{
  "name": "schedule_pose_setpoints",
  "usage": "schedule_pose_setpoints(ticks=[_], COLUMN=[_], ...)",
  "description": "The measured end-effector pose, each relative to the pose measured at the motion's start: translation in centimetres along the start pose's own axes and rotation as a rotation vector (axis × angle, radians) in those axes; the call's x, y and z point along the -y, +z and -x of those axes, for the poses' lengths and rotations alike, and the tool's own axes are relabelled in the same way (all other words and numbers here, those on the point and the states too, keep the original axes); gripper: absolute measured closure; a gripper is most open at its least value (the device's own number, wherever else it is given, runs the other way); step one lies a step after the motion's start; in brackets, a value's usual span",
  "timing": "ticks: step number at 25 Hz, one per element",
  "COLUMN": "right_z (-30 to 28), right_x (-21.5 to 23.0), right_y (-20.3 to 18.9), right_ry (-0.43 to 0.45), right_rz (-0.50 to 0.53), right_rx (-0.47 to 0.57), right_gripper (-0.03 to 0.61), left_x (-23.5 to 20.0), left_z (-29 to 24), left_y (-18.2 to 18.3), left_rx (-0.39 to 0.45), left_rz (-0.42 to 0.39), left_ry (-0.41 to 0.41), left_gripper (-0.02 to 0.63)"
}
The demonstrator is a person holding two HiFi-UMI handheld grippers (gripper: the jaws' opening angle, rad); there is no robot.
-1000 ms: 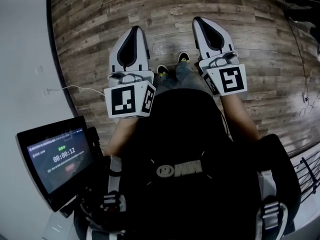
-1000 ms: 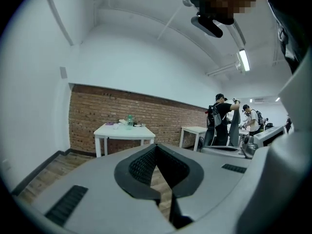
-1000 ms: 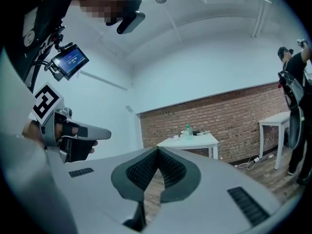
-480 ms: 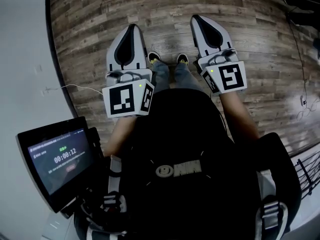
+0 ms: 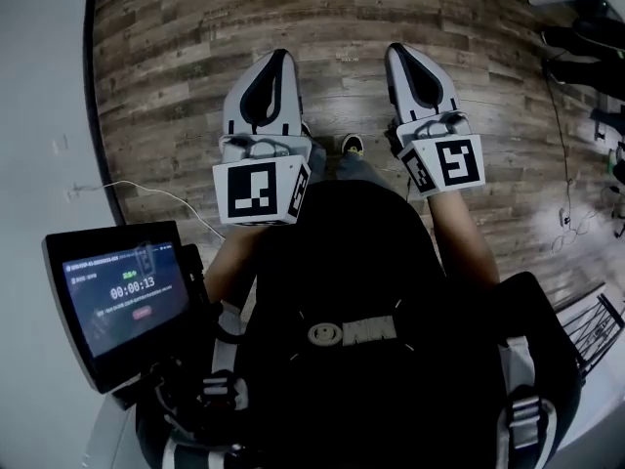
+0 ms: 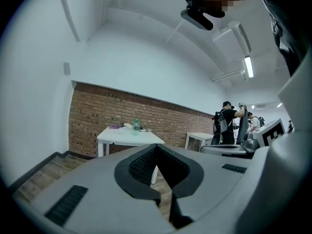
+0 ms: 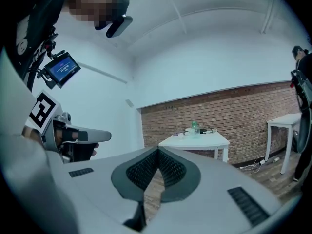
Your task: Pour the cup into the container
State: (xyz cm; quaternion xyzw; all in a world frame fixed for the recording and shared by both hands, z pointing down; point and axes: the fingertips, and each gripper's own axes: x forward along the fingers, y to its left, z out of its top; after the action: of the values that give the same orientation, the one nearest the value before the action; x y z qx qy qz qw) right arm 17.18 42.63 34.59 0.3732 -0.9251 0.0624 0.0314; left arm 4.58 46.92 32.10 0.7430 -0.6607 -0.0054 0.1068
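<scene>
The left gripper (image 6: 156, 146) is closed, its ribbed pads pressed together with nothing between them, and the right gripper (image 7: 157, 150) is closed and empty in the same way. In the head view the two are held side by side and apart, pointing nearly level, each with its marker cube toward the person's chest. Below them lies a wood floor (image 5: 186, 76), and between them a shoe (image 5: 352, 145) shows at the end of a jeans leg. A black harness (image 5: 352, 332) covers the person's front, and at its left a screen (image 5: 122, 296) shows a timer. A thin white cable (image 5: 146, 191) runs from the screen's side toward the white wall. Ahead of both grippers and well apart from them, a white table (image 7: 195, 141) stands against a brick wall (image 7: 243, 111). On the table stands a clear bottle (image 7: 195, 127) with a green cap. Small pale things (image 7: 181, 135) lie just beside it, too small to tell which is the cup or the container. In the left gripper view a second table (image 6: 197, 138) stands to the right of the first. Past it, people (image 6: 225, 123) with backpacks stand with raised arms.
</scene>
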Motion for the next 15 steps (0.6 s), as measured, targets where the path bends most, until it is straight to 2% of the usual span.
schedule_pose_setpoints(ticks=[4, 8, 15], right_z=[-2.7, -4.4, -4.8], right_x=[-1.4, -1.4, 4.9], right_y=[0.4, 1.1, 0.9], right_ry=[0.003, -0.003, -0.018], right_rz=[0.011, 0.017, 0.001], right_rx=[-0.011, -0.001, 0.023], right_gripper=[0.583, 0.582, 0.582], left_x=[-3.4, -4.8, -1.4], left_z=[-0.1, -1.3, -7.0], left_y=[0.3, 0.7, 1.3], left_rx=[-0.004, -0.006, -0.006], left_rz=[0.007, 0.01, -0.049], left_ry=[0.014, 0.01, 0.008], left_gripper=[0.615, 0.615, 0.615])
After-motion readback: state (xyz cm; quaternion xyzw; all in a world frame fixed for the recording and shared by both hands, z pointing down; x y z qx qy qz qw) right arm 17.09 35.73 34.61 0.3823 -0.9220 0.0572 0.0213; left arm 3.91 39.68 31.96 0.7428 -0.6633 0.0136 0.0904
